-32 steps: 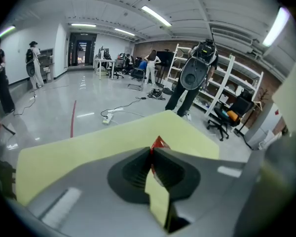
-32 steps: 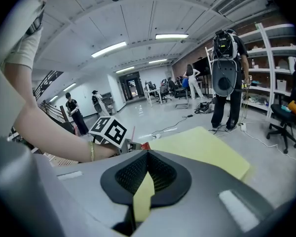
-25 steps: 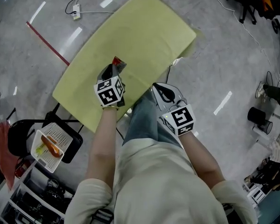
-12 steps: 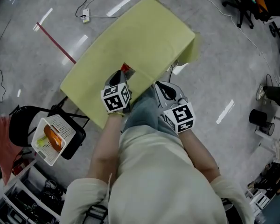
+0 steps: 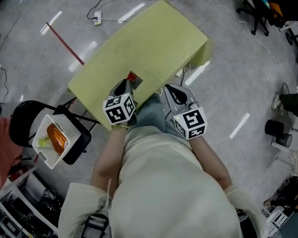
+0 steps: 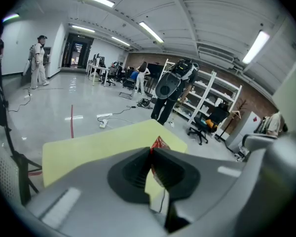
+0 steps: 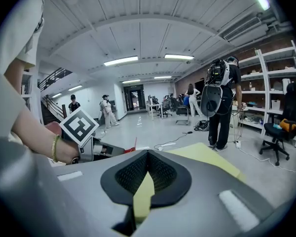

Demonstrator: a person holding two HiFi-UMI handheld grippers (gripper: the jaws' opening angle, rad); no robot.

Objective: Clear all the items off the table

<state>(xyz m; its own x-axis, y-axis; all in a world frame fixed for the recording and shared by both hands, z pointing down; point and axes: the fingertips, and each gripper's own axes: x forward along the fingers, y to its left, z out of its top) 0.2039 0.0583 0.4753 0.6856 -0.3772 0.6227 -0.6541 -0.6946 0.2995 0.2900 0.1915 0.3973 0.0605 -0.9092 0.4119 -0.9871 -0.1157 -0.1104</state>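
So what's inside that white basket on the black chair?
The white basket holds an orange packet-like item with a yellow-green thing beside it. Anything lying beneath those two is covered, so I cannot tell if there is more.

Left gripper [image 5: 128, 83] jaws pinched shut on red packet [image 5: 134, 77], tilted downward. Right gripper [image 5: 171, 90] jaws together, empty, just beside it. Left forearm [image 5: 105, 155] and right forearm [image 5: 211, 160] bare, stretched ahead.

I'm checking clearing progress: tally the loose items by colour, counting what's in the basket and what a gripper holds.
Red: 1, packet gripped by the left gripper
Orange: 1, item in the white basket
Yellow-green: 1, item in the same basket
Total: 3
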